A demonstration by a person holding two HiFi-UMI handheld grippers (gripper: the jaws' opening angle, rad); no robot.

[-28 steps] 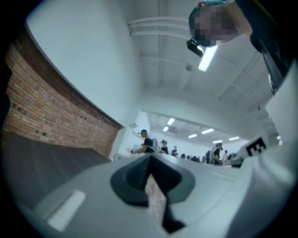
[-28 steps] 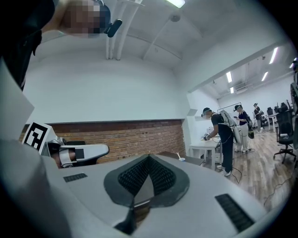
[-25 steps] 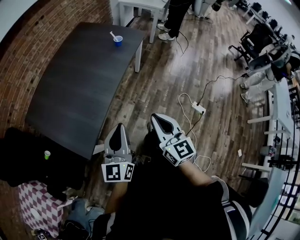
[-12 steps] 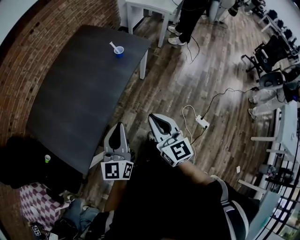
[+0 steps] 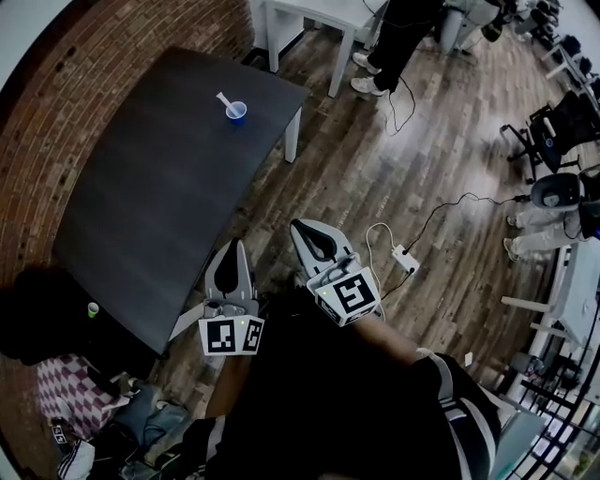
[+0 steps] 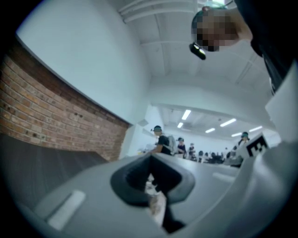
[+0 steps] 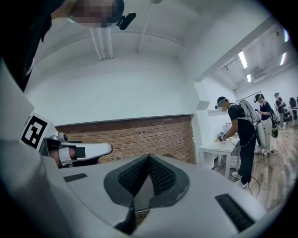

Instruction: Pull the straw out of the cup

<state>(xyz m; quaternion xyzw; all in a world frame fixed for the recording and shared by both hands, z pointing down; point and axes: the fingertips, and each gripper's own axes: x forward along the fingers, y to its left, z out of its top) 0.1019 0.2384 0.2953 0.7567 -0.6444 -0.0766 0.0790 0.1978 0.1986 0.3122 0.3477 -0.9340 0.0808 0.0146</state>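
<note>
A small blue cup (image 5: 236,112) stands near the far end of the dark table (image 5: 150,197), with a white straw (image 5: 224,99) leaning out of it to the left. Both grippers are held close to the person's body, far from the cup, over the wood floor. My left gripper (image 5: 229,260) is shut and empty, its tips by the table's near corner. My right gripper (image 5: 307,236) is also shut with nothing in it. In the gripper views both point upward at the room; the left gripper (image 6: 150,158) and right gripper (image 7: 149,158) show closed jaw tips.
A brick wall (image 5: 47,103) runs along the table's left side. A white table (image 5: 309,14) stands beyond, with a person (image 5: 398,42) beside it. A power strip (image 5: 405,259) and cables lie on the floor at right. A small green cup (image 5: 93,308) sits at lower left.
The head view has drifted: the table and cup sit slightly lower and more right in frame. Both grippers stay shut and have shifted a little up-left.
</note>
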